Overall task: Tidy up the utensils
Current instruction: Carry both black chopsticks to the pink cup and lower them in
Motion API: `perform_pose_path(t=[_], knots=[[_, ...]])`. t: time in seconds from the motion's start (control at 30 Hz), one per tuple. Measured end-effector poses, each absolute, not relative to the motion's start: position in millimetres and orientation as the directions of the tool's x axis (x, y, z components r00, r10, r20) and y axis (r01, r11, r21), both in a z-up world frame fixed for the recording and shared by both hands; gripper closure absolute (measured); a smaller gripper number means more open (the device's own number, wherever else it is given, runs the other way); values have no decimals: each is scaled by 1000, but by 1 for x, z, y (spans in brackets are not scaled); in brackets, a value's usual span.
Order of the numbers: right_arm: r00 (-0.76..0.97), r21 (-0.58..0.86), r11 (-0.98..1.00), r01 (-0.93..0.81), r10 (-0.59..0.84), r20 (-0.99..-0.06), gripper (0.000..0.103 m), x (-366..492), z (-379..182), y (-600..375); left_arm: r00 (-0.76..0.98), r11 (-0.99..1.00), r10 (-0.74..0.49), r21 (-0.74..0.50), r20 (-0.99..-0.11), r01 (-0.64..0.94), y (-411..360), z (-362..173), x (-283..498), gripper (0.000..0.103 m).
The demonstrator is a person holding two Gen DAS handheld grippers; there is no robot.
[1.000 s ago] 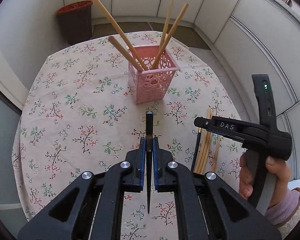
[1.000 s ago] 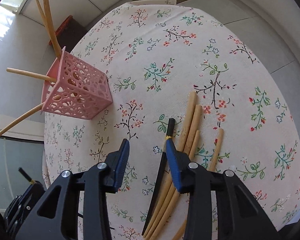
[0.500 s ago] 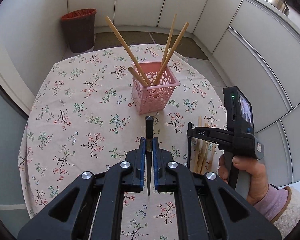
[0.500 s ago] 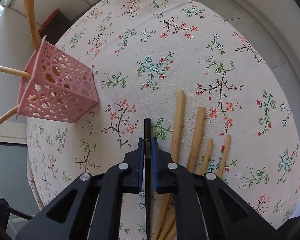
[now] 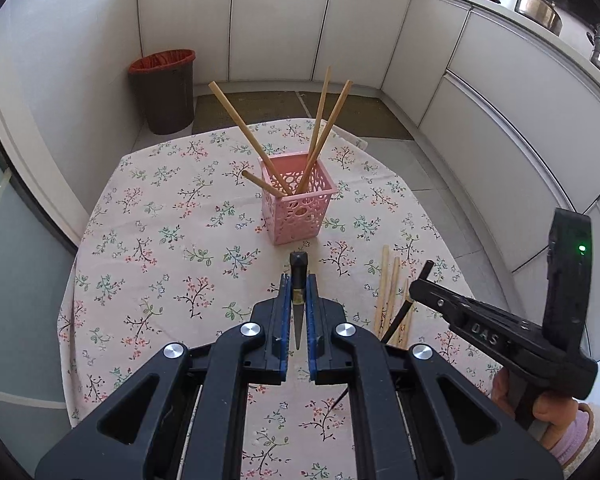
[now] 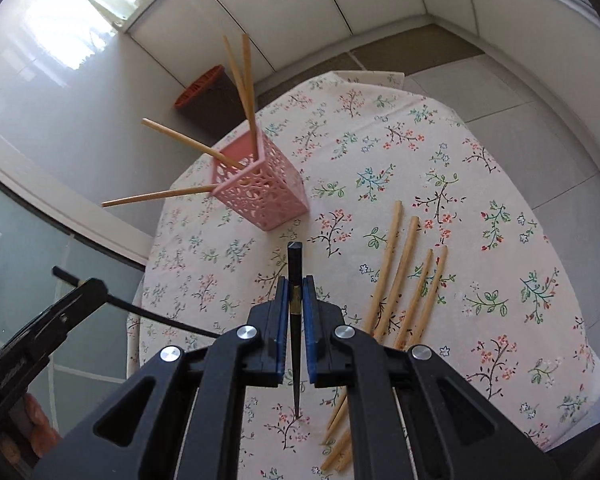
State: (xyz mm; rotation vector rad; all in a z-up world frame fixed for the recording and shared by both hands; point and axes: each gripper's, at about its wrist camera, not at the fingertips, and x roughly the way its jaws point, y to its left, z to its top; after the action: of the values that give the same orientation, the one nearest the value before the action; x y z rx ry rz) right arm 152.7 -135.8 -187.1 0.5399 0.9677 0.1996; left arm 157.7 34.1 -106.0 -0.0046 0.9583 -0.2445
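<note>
Chopsticks are what's getting sorted: each gripper has a black one pinched right now. The left gripper (image 5: 297,300) has its blue-padded jaws closed tight on a black tapered chopstick with a gold band (image 5: 298,280), blunt end sticking out forward and the thin tip pointing back toward the camera, held above the floral tablecloth on the counter (image 5: 160,264). Same deal on the other side: the right gripper (image 6: 296,300) is clamped on a second black chopstick with a gold band (image 6: 294,268), also lifted clear of the cloth.

Straight ahead of both sits the pink perforated square plastic holder (image 5: 298,210), upright near the middle of the counter, with four light bamboo chopsticks (image 5: 240,124) leaning out of it at different angles. Two lean toward the back and two fan out to the left.

More loose bamboo chopsticks (image 6: 404,272) lie flat on the cloth just right of the right gripper, roughly parallel and close together, with a few more ends poking out nearer the camera. In the left wrist view they show up between the two grippers.

A dark trash bin with a red liner (image 5: 164,88) stands on the floor past the counter by the white cabinets (image 5: 280,20).
</note>
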Motion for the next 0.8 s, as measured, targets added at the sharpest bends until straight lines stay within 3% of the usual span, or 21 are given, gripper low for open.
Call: perform_pose_path(t=[0.4,0.8], knots=[[729,491,869,-61,375,-573,96,93,-90,-151,652,978,-196,-99,-733,183,26,-76,125,97],[819,463,881,-96,334,-467,96,106,-27,-171,765,980,-198,-99,-613,175,20,-4,136,97]])
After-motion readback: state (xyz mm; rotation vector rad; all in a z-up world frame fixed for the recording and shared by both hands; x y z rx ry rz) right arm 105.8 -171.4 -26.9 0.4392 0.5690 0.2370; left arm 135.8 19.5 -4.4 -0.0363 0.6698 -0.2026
